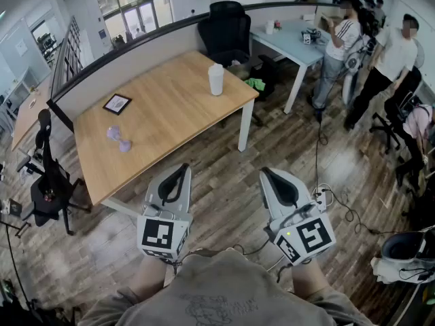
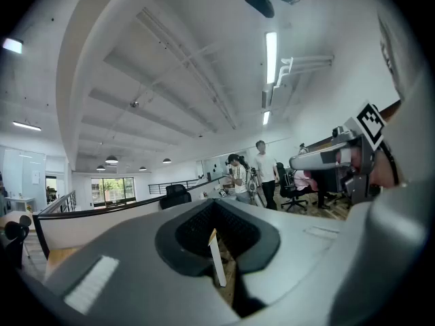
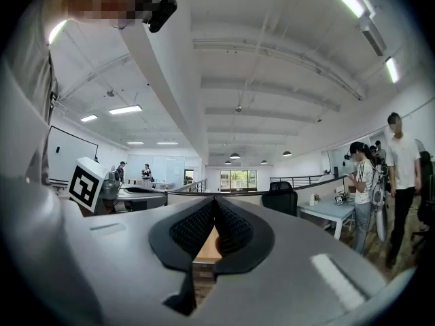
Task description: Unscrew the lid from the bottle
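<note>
At the bottom of the head view, the person holds both tools low and close to the body, above the wooden floor (image 1: 285, 141). The left gripper (image 1: 179, 176) is at the lower left of centre and the right gripper (image 1: 270, 179) is at the lower right of centre, each with its marker cube turned toward the camera. They are side by side and apart from each other.

In the left gripper view, the left gripper (image 2: 215, 212) has its jaws fully together, and they hold nothing. In the right gripper view, the right gripper (image 3: 213, 209) is closed in the same way, the ribbed pads meet, and it also holds nothing. Only a narrow strip of the background shows through the opening behind each pair of pads.

The bottle (image 1: 216, 79) is white and stands upright near the far right edge of the wooden table (image 1: 170, 114), in the upper middle of the head view. It is well apart from both grippers. Its top is too small to tell the lid clearly.

On the same table, toward the left, a small framed card (image 1: 117, 103) lies flat, and a purple object (image 1: 119, 140) lies near the front left part. A black office chair (image 1: 226, 27) stands behind the table. At the upper right, several people (image 1: 338, 46) stand beside a light table (image 1: 289, 43). A black stand (image 1: 47, 182) is at the left edge of the frame.
</note>
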